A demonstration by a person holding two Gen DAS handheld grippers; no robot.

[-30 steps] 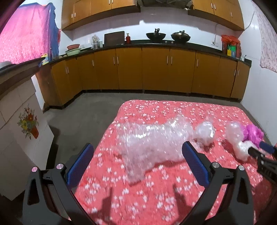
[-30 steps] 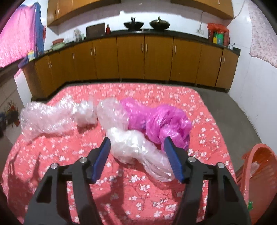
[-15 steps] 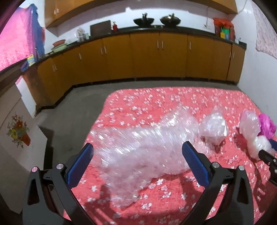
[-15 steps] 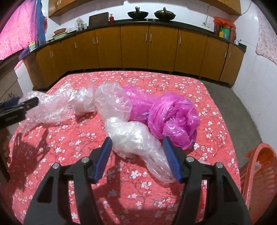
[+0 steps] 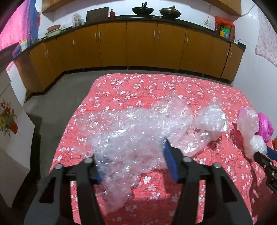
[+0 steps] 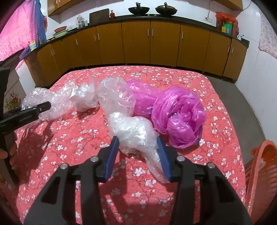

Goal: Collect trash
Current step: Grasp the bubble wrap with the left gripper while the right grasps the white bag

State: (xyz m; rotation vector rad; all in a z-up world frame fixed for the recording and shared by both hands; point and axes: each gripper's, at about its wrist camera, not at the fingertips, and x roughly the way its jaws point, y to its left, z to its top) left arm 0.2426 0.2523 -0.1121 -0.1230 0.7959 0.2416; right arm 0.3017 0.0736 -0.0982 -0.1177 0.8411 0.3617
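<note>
Your table [image 5: 131,86] wears a red cloth with little white flowers. Grey floor [image 5: 69,90] runs round it, wide open at 9 o'clock in the left view and at 3 o'clock in the right view. Brown cupboards [image 6: 136,43] line the far wall at 12 o'clock, with two black pans [image 6: 138,10] on top. An orange basket [image 6: 259,166] stands by the table edge at 4 o'clock.

Your left claw [image 5: 133,166] is closing, and the bubble wrap [image 5: 131,131] sits between its blue pads, near the table's left edge. Your right claw [image 6: 138,155] is closing too, with the clear bag [image 6: 133,133] between its pads. The pink bag [image 6: 176,112] lies just beside it at 2 o'clock, touching it. Another clear bag [image 6: 116,95] sits behind.
</note>
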